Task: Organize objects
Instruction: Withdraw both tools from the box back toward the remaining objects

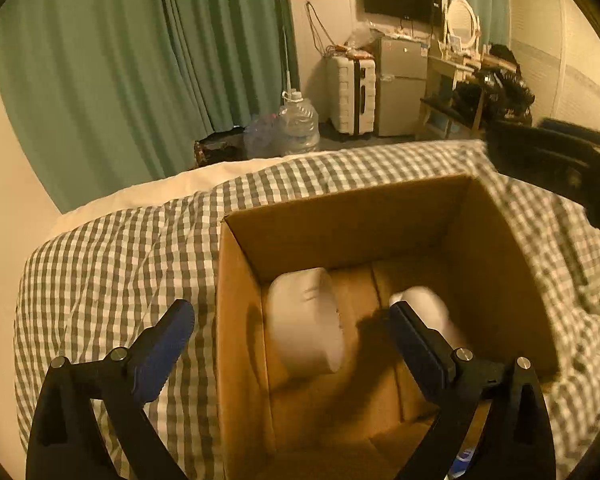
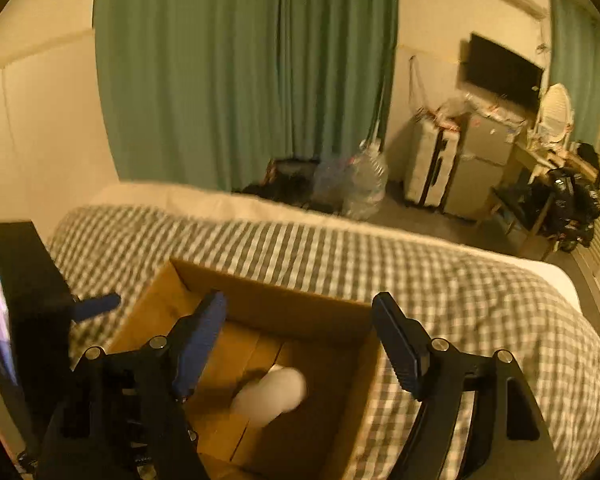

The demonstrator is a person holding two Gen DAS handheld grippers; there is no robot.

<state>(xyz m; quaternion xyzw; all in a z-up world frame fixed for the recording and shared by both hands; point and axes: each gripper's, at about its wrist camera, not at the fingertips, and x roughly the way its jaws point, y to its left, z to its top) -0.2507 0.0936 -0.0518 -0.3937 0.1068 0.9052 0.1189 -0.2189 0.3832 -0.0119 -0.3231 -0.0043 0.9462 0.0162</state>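
An open cardboard box (image 1: pixel 340 208) stands on a bed with a grey-and-white checked cover (image 1: pixel 112 264). Two white rounded objects lie on its floor: a larger one (image 1: pixel 306 320) at left and a smaller blurred one (image 1: pixel 428 304) at right. My left gripper (image 1: pixel 292 320) is open and empty, its jaws straddling the box's left wall. In the right wrist view my right gripper (image 2: pixel 300 316) is open and empty above the box (image 2: pixel 284 300), with a white object (image 2: pixel 272 394) below it. The left gripper's body (image 2: pixel 24 304) shows at the left edge.
The right gripper's body (image 1: pixel 556 168) hangs over the box's far right corner. Beyond the bed are green curtains (image 1: pixel 140 60), a large water jug (image 1: pixel 298 124), a white suitcase (image 1: pixel 350 96), a small fridge (image 1: pixel 400 84) and a cluttered vanity table (image 1: pixel 464 64).
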